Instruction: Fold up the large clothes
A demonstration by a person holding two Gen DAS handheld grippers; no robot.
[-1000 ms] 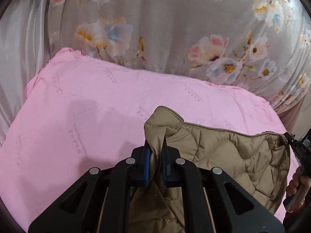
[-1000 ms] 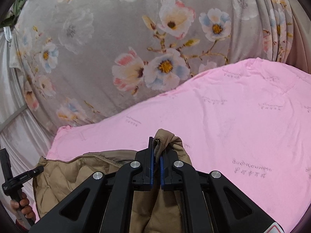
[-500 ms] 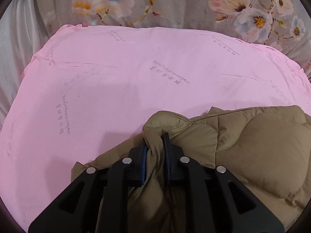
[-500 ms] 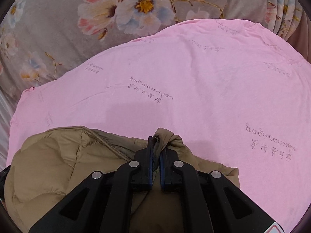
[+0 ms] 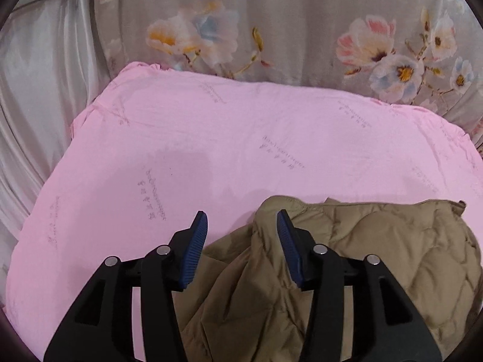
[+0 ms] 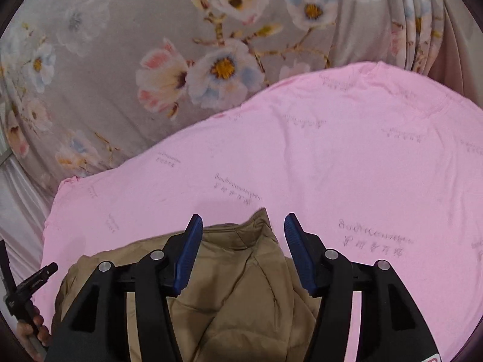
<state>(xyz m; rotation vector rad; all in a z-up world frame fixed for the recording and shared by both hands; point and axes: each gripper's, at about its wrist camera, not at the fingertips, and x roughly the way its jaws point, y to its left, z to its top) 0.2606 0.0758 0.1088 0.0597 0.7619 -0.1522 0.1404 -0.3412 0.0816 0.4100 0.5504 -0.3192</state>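
Left wrist view: the left tool (image 5: 242,226) has just been opening, its blue pads (image 5: 195,252) clear of the tan quilted jacket (image 5: 377,256) that lies between them at lower right. The right tool (image 6: 240,229) has likewise just opened over a jacket corner (image 6: 256,259), gripping nothing. The garment lies on a pink sheet (image 5: 211,138). A hand (image 6: 36,328), perhaps holding the other tool's handle, shows lower left. Floral curtain (image 6: 181,60) behind.

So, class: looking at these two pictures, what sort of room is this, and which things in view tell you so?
Probably a bedroom at home. A pink printed sheet covers a wide soft surface like a bed, a flowered curtain hangs behind it, and a tan quilted jacket lies on the sheet for folding.
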